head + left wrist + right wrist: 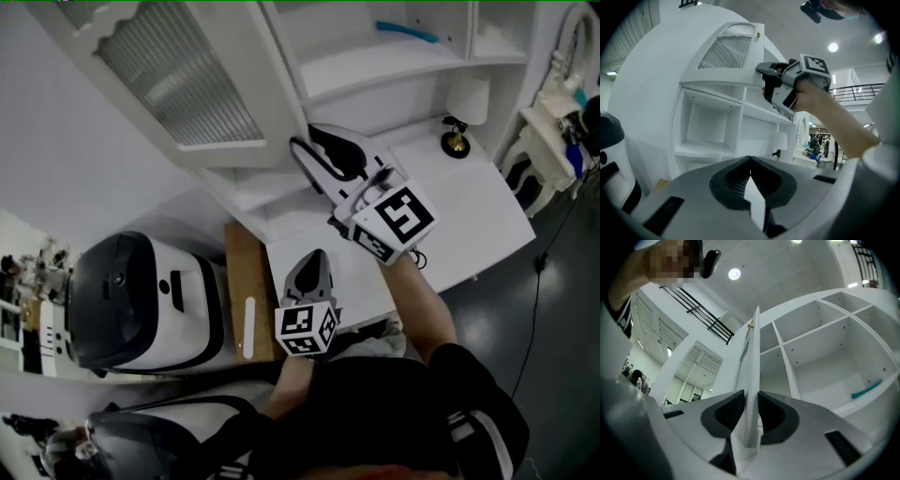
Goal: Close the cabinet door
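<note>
Right gripper (751,397): jaws astride the free lower edge of the white cabinet door (178,80), the one with the ribbed glass panel. One dark pad lies on each face of the panel, and I see no gap on either side. I read it as a light pinch on the door's thickness, enough to steer it and not to carry it. The hold sits low on the edge, far from the hinge side, which I judge gives the most swing for the least push.

The door stands swung well out from the tall white open-shelf cabinet (375,66), nearly edge-on to my right gripper view. Its small brass knob (750,326) is higher up the same edge and nothing touches it.

Left gripper (750,159): jaws together, nothing between them. It hangs lower, over the white table top (469,206), well apart from the door. I judge it is kept back so the door's sweep stays free.

The shelves behind are mostly bare. A thin teal strip (866,390) lies deep on one of them, well inside, so it should not foul the closing.

The door is not yet closed. The next move calls for guiding it round to the cabinet front and letting go before the jaws get caught against the frame.
</note>
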Available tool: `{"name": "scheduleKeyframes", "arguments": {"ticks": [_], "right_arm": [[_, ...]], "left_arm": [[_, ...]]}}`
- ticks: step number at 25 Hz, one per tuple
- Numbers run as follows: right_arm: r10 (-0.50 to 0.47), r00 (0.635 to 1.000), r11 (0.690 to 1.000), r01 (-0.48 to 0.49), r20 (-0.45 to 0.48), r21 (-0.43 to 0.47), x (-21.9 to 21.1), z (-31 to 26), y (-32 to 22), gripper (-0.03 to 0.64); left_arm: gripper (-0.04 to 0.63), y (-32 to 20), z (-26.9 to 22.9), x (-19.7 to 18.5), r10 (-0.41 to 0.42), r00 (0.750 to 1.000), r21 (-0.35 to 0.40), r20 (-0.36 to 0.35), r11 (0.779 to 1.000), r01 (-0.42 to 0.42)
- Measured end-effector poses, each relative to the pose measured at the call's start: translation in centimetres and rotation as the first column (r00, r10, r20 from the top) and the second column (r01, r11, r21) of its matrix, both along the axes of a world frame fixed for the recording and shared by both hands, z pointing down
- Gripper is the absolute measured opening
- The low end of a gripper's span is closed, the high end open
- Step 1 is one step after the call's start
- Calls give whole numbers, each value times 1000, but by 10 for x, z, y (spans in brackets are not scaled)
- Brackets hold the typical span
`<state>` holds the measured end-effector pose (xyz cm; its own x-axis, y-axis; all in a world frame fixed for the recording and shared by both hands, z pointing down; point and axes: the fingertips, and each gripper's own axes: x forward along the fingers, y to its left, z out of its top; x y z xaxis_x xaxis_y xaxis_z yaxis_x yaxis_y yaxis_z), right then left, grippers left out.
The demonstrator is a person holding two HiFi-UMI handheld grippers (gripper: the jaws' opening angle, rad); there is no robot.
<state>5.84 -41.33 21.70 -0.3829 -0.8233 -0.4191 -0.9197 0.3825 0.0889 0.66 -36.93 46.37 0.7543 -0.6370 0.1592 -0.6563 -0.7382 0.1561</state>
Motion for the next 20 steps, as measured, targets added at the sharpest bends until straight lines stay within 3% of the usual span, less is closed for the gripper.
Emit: {"name": "scheduleKeyframes", "arguments": {"ticks": [5,10,20], "right_arm": [[-72,997,997,72,14,6,17,-1,-17,103],[-135,990,990,136,-28,33,24,-1,-28,104],[-244,970,969,244,0,29,46,0,-53,104]], "left_arm": [[12,-29,-8,12,-69,998,10,-14,998,69],[12,-50,-10,30,-124,992,34,-2,992,124],[12,-71,-23,63,-174,985,77,6,982,173]]}}
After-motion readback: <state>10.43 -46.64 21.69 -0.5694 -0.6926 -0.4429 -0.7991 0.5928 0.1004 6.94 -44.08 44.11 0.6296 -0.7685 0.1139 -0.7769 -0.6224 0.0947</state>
